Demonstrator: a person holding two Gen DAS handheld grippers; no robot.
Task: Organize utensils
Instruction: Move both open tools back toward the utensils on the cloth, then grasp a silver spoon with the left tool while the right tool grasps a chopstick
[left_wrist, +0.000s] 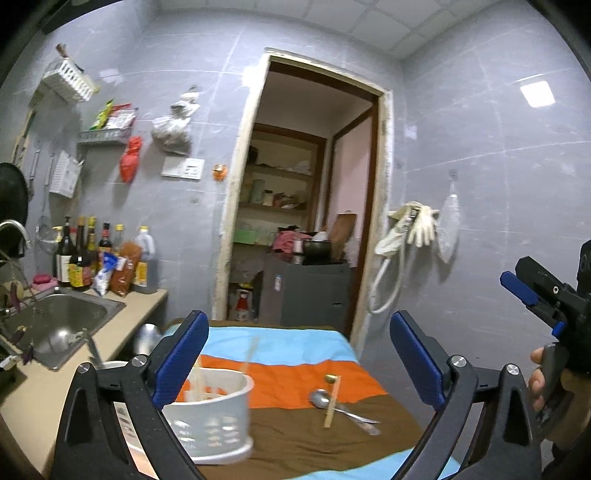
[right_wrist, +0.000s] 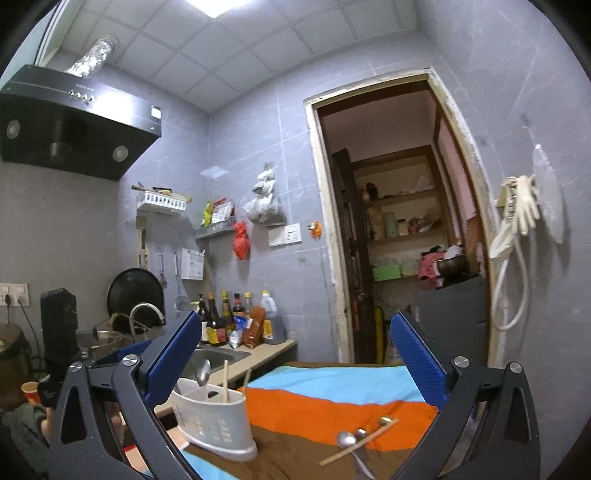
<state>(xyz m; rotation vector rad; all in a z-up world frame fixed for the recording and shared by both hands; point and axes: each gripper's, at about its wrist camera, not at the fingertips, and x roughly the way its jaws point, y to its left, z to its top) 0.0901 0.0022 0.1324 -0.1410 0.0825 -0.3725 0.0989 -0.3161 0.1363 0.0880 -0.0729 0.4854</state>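
Tools, left (left_wrist: 297, 360) and right (right_wrist: 295, 363), point level, jaws wide, empty.

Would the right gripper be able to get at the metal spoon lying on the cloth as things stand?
Probably yes: the right gripper is open and empty, and the spoon lies uncovered ahead, though a chopstick rests across its handle.

The utensil holder (right_wrist: 218, 424) stands on the cloth (right_wrist: 317, 406), left of the spoon (right_wrist: 347, 440).
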